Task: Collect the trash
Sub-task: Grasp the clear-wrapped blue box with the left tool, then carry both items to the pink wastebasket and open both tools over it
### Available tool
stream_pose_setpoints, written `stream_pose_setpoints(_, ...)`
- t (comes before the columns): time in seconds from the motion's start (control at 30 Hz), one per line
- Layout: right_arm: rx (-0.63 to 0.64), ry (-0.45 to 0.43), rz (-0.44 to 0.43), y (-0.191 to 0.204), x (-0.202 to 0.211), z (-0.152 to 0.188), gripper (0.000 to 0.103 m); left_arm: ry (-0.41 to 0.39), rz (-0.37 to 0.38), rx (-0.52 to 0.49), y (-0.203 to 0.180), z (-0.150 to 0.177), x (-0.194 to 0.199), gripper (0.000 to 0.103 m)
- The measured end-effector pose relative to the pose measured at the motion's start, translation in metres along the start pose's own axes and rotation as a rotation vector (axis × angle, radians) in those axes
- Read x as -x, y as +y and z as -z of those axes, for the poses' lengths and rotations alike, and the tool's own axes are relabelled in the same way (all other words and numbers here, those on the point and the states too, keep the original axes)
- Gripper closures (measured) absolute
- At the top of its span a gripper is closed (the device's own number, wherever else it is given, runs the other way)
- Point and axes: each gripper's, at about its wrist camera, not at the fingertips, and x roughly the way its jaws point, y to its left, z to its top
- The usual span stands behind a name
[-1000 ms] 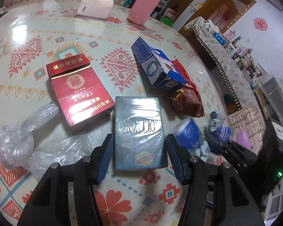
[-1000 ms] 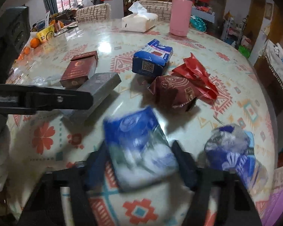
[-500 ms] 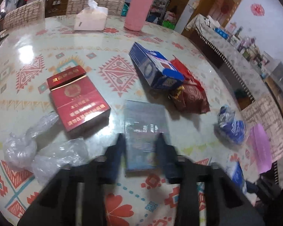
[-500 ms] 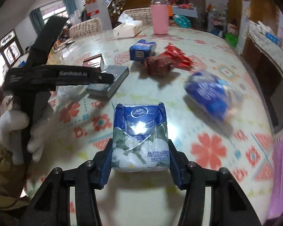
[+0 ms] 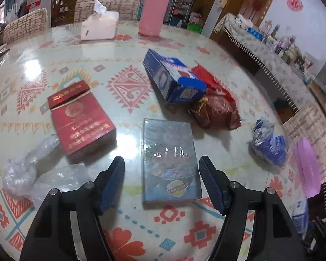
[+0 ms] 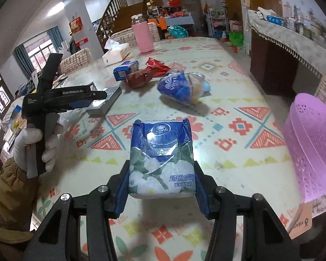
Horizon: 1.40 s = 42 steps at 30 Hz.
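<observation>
Right gripper (image 6: 160, 187) clamped on a soft blue-and-white tissue pack (image 6: 162, 158), pads pressing both flanks, pack raised clear of the table (image 6: 239, 87). Left gripper (image 5: 162, 184) with jaws opening, straddling a flat grey foil-wrapped box (image 5: 170, 161) at 12 o'clock of its tips; box between the pads but not pressed, resting on the cloth. Step in hand, by judgement: carrying the pack to the perforated pink plastic basket (image 6: 310, 148), at 3 o'clock in the right wrist view; next move calls for a swing over the rim and a release. Remaining on the glossy patterned cloth: rigid red cigarette carton (image 5: 80, 117) at 10 o'clock of the grey box; torn blue cardboard box (image 5: 171, 80) at 12; crinkled dark-red foil wrapper (image 5: 217, 111) at 1; crumpled blue film bag (image 5: 268, 143) at 3; clear limp plastic film (image 5: 21, 169) at 9. Likely next for the left: closing again squarely on the slippery box.
</observation>
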Motion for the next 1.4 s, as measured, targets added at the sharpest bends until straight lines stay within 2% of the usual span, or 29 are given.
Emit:
stream_pose_setpoints(0.2, -0.028, -0.032, -0.031, -0.008, 0.008, 0.005, 0.046, 0.02, -0.185, -0.124, -0.032, 0.0, -0.018, 0.032)
stream_pose_setpoints(0.27, -0.033, -0.041, -0.037, -0.009, 0.011, 0.006, 0.046, 0.021, -0.181, -0.125, -0.034, -0.002, -0.016, 0.05)
stream_pose_setpoints(0.4, -0.041, -0.064, -0.045, -0.017, 0.023, 0.01, 0.046, 0.055, -0.09, -0.072, -0.03, 0.002, -0.005, 0.05)
stream_pose_setpoints(0.53, -0.06, -0.089, -0.044, -0.03, 0.032, 0.013, 0.046, 0.047, 0.009, -0.059, -0.033, 0.013, 0.021, 0.05)
stream_pose_setpoints(0.63, -0.088, -0.108, -0.049, -0.042, 0.037, 0.014, 0.046, 0.011, 0.071, -0.093, -0.048, 0.023, 0.047, 0.05)
stream_pose_setpoints(0.77, -0.128, -0.143, -0.04, -0.06, 0.049, 0.015, 0.046, -0.038, 0.113, -0.161, -0.079, 0.026, 0.07, 0.05)
stream_pose_setpoints(0.9, -0.168, -0.191, -0.008, -0.083, 0.069, 0.015, 0.046, -0.056, 0.184, -0.247, -0.123, 0.025, 0.083, 0.05)
stream_pose_setpoints(1.03, -0.201, -0.235, 0.057, -0.112, 0.091, 0.014, 0.046, -0.035, 0.262, -0.316, -0.17, 0.024, 0.081, 0.05)
stream_pose_setpoints(1.13, -0.229, -0.26, 0.111, -0.134, 0.104, 0.01, 0.046, 0.007, 0.325, -0.362, -0.213, 0.02, 0.07, 0.05)
stream_pose_setpoints(1.27, -0.29, -0.291, 0.178, -0.173, 0.118, 0.005, 0.046, 0.03, 0.366, -0.444, -0.273, 0.02, 0.054, 0.05)
stream_pose_setpoints(1.4, -0.342, -0.304, 0.212, -0.208, 0.126, 0.002, 0.046, 0.076, 0.417, -0.485, -0.324, 0.018, 0.036, 0.05)
